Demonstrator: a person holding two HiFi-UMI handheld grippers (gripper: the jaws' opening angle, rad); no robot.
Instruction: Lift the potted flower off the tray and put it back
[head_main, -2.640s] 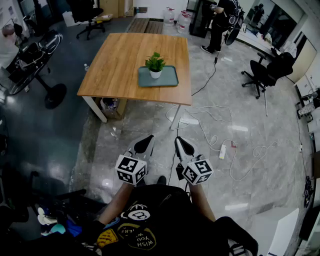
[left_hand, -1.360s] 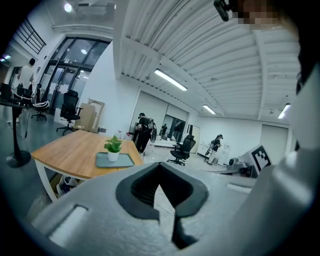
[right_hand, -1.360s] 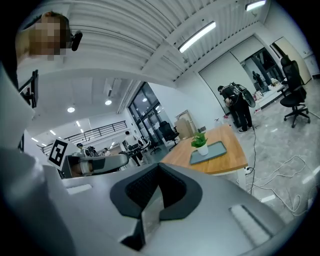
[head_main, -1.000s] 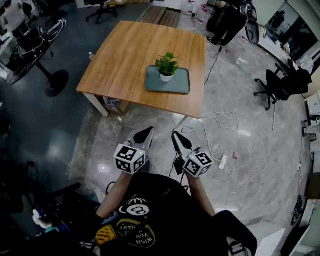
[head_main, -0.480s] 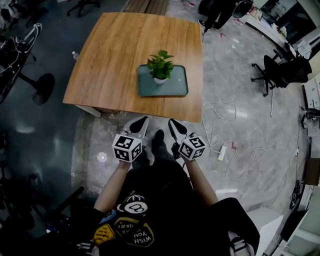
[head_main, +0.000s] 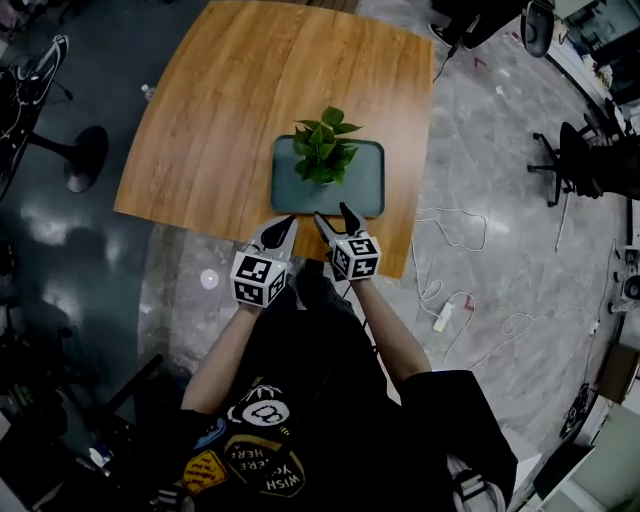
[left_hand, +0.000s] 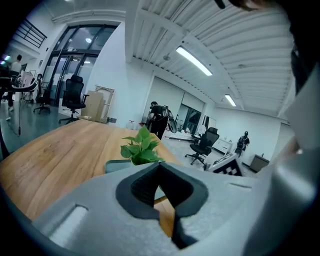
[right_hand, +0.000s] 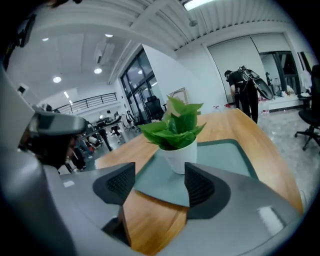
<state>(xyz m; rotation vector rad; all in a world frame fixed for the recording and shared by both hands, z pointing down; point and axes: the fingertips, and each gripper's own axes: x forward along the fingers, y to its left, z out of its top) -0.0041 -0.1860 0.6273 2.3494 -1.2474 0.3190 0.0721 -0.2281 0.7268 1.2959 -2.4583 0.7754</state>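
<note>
Sitting upright on the grey tray (head_main: 365, 188), a little toward its left side, the potted flower (head_main: 322, 155) has not been lifted yet. The tray lies close to the near edge of the worktop (head_main: 220, 110), nearer that edge's right corner than its left. Both tongs hang over that near edge, just short of the tray's near rim and side by side.

The left tongs (head_main: 287, 221) are closed tip to tip with nothing between them; their own view shows the leaves (left_hand: 141, 149) and a corner of the tray (left_hand: 115, 166) beyond the joined tips. The right tongs (head_main: 332, 213) are opening, now about half apart, and the gap holds only bare wood and the tray's near corner (right_hand: 165, 182). The white pot (right_hand: 177, 156) stands ahead of that gap, roughly in line with it, well clear of both pads.

I judge this to be the approach before the first grasp, with the right tongs the likely ones to take the pot.

The next move calls for a gap wider than the pot. The tongs must also go in low enough to meet the pot's wall under the leaves, not the foliage. The pot is small and smooth, so a level, centred squeeze should keep it from tipping as it comes off the tray.
</note>
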